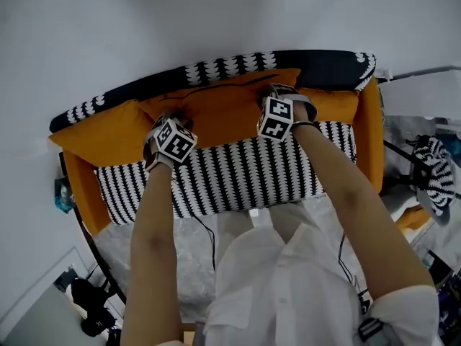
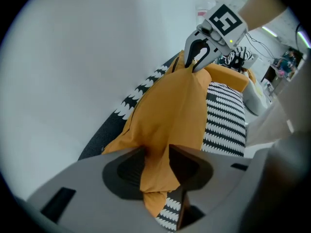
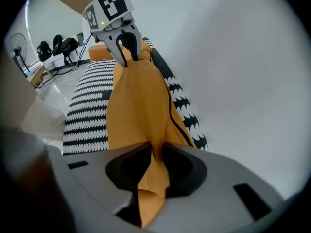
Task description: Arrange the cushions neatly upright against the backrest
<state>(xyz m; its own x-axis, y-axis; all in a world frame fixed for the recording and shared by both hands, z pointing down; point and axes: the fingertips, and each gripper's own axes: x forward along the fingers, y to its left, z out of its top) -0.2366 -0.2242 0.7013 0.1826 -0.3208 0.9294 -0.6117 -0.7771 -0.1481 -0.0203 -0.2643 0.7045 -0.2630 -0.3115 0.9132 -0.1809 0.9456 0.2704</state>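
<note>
An orange cushion (image 1: 223, 110) stands upright against the sofa's black-and-white backrest (image 1: 216, 69), above the patterned seat (image 1: 238, 171). My left gripper (image 1: 167, 121) is at the cushion's top left corner and my right gripper (image 1: 277, 96) at its top right corner. In the left gripper view the jaws (image 2: 156, 166) stand apart with a bunched fold of the orange fabric (image 2: 170, 110) between them. The right gripper view shows its jaws (image 3: 156, 164) slightly apart with a thin fold of the fabric (image 3: 138, 110) between the pads. Two more orange cushions flank it, one on the left (image 1: 101, 135) and one on the right (image 1: 338, 105).
A white wall runs directly behind the sofa. Orange armrests (image 1: 371, 135) close off the seat's ends. A patterned cloth (image 1: 432, 168) and other clutter lie to the right. Dark bags (image 1: 86, 301) sit on the floor at the lower left, and a cable (image 1: 209, 236) hangs before the sofa.
</note>
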